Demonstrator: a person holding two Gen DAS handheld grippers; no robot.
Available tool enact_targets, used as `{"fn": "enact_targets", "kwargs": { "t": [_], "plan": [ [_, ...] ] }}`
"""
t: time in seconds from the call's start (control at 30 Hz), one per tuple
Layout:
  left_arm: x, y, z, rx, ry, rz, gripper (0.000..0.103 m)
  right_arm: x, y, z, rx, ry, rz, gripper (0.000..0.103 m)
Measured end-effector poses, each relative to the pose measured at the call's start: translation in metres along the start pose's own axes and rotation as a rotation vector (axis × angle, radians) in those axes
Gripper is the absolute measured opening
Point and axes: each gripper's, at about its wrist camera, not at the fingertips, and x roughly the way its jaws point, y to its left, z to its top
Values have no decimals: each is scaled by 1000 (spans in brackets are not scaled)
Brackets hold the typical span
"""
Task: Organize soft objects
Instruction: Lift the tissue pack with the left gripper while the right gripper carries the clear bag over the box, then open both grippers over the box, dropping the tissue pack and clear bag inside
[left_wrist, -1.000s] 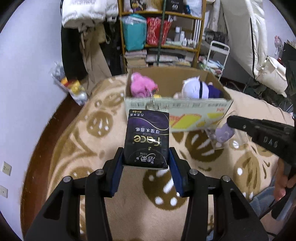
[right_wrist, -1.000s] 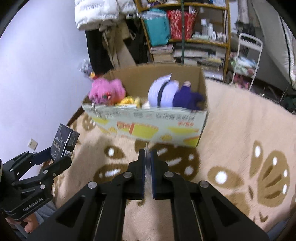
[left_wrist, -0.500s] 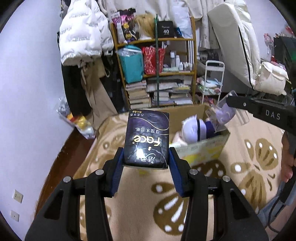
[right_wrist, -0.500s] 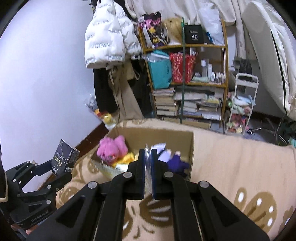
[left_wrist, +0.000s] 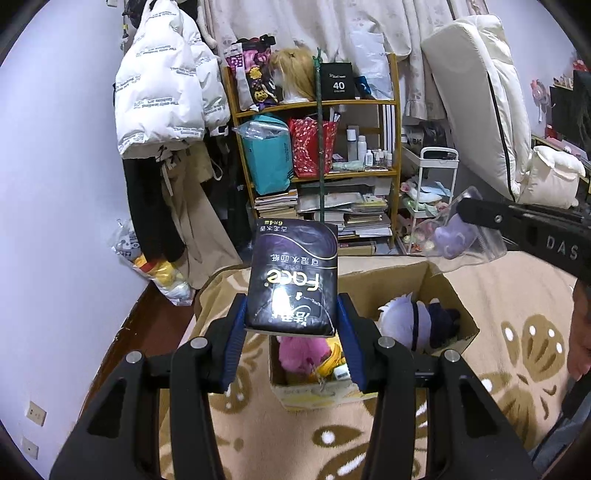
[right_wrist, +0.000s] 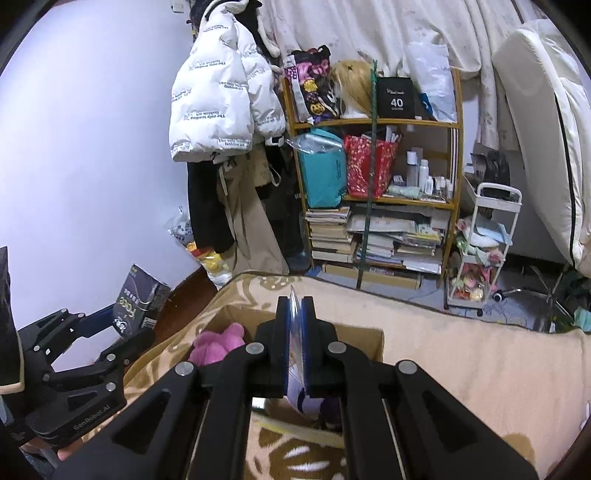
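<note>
My left gripper (left_wrist: 291, 325) is shut on a black tissue pack (left_wrist: 293, 277) and holds it above the near left part of the open cardboard box (left_wrist: 454, 302). The pack also shows in the right wrist view (right_wrist: 138, 302). My right gripper (right_wrist: 294, 343) is shut on a clear plastic bag (right_wrist: 295, 332); in the left wrist view that bag (left_wrist: 461, 236) holds a small purple plush and hangs above the box's far right corner. A pink plush (left_wrist: 299, 350) and a white and navy plush doll (left_wrist: 417, 321) lie in the box.
The box stands on a beige blanket with brown flower shapes (left_wrist: 517, 332). Behind it are a cluttered wooden shelf (left_wrist: 321, 158), a white trolley (right_wrist: 484, 251), hanging coats (left_wrist: 162, 103) and a propped mattress (left_wrist: 476, 92). A toy-filled plastic bag (left_wrist: 162, 273) lies on the floor by the wall.
Both grippers have risen and moved forward over the box with their loads. The box now lies below them, and more of the shelf and wall shows.
</note>
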Motion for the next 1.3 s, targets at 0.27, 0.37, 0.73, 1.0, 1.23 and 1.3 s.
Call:
{"fn": "enact_targets", "kwargs": {
  "t": [0.27, 0.37, 0.73, 1.0, 1.23, 1.3],
  "plan": [
    [21, -11, -1, 23, 3, -23, 46, 26, -3, -9, 26, 33, 18, 6],
    [31, -16, -5, 20, 15, -36, 46, 34, -5, -15, 10, 55, -4, 6],
    [54, -21, -17, 7, 65, -38, 46, 56, -21, -30, 61, 127, 9, 6],
    [61, -31, -26, 37, 88, -55, 46, 66, -25, -43, 108, 168, 31, 7],
    [71, -32, -32, 26, 135, -53, 50, 65, -33, -44, 201, 156, 107, 7],
    [72, -32, -33, 23, 144, -48, 51, 67, -33, -44, 217, 166, 129, 7]
  ]
}}
